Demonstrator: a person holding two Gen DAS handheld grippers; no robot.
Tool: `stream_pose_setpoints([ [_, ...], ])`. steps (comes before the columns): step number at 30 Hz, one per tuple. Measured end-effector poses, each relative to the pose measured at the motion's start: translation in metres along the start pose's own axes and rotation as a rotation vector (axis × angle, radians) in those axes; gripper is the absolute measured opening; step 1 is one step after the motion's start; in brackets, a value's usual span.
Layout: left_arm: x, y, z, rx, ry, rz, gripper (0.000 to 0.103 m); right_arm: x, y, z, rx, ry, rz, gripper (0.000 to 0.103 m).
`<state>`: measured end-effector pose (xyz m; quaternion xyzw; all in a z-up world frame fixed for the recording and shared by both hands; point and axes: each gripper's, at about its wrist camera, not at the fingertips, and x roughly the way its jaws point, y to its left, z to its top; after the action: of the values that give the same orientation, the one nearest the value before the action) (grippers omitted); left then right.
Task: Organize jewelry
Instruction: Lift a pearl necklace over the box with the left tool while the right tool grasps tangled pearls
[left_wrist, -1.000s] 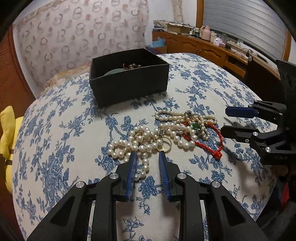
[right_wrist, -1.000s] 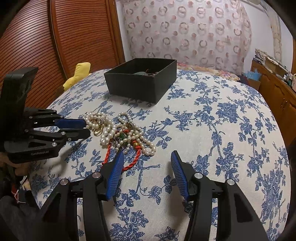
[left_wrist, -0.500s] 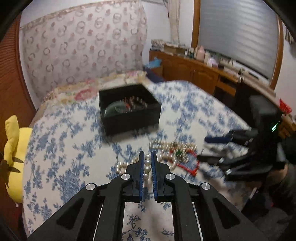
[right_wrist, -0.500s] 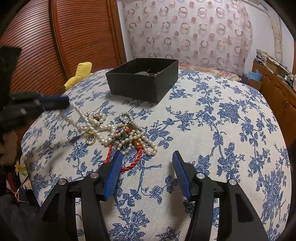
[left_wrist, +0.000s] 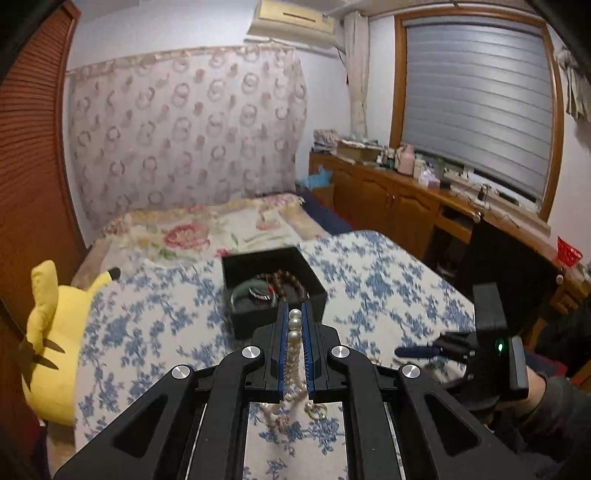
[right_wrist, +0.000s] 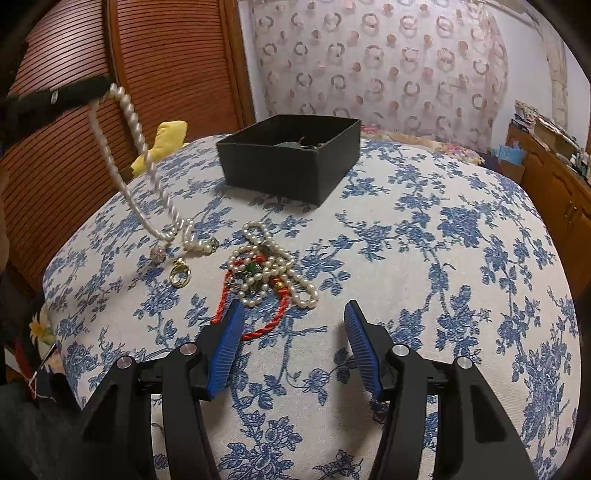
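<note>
Clamped pearl necklace (left_wrist: 294, 325) in left gripper (left_wrist: 294, 328), lifted toward box (left_wrist: 275, 284) at twelve; right gripper (right_wrist: 293, 350) apart, empty; pile (right_wrist: 271, 273) left.

This is a bedroom in a home. A bed (left_wrist: 388, 280) with a blue-and-white floral cover fills the near ground, and a second, pink-flowered spread (left_wrist: 207, 229) lies at its far end. A yellow plush toy (left_wrist: 55, 332) sits at the bed's left edge. On the far wall hangs a ring-patterned curtain (left_wrist: 184, 133), with an air conditioner (left_wrist: 291, 18) mounted above it. At the right, a window with a lowered grey blind (left_wrist: 476, 103) stands over a long wooden cabinet (left_wrist: 388, 203) cluttered with bottles and boxes. Slatted wooden doors (right_wrist: 166, 62) close the left side.
</note>
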<state>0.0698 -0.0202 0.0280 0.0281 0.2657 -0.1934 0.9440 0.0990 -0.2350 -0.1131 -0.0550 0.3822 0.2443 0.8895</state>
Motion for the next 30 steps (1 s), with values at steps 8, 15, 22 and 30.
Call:
stream_pose_setpoints([
  [8,-0.011,0.011,0.009,-0.021,-0.042,0.016,0.006,0.001,0.014,0.011,-0.049,0.007,0.031,0.047],
  [15,-0.018,0.019,0.017,-0.031,-0.067,0.032,0.006,0.016,0.021,0.027,-0.079,0.032,0.030,0.041],
  [22,-0.019,0.026,0.016,-0.042,-0.070,0.040,0.006,0.029,0.019,0.030,-0.052,0.068,0.037,0.041],
  [30,-0.013,0.029,0.008,-0.053,-0.050,0.041,0.006,0.031,0.013,0.035,-0.023,0.071,0.084,0.007],
])
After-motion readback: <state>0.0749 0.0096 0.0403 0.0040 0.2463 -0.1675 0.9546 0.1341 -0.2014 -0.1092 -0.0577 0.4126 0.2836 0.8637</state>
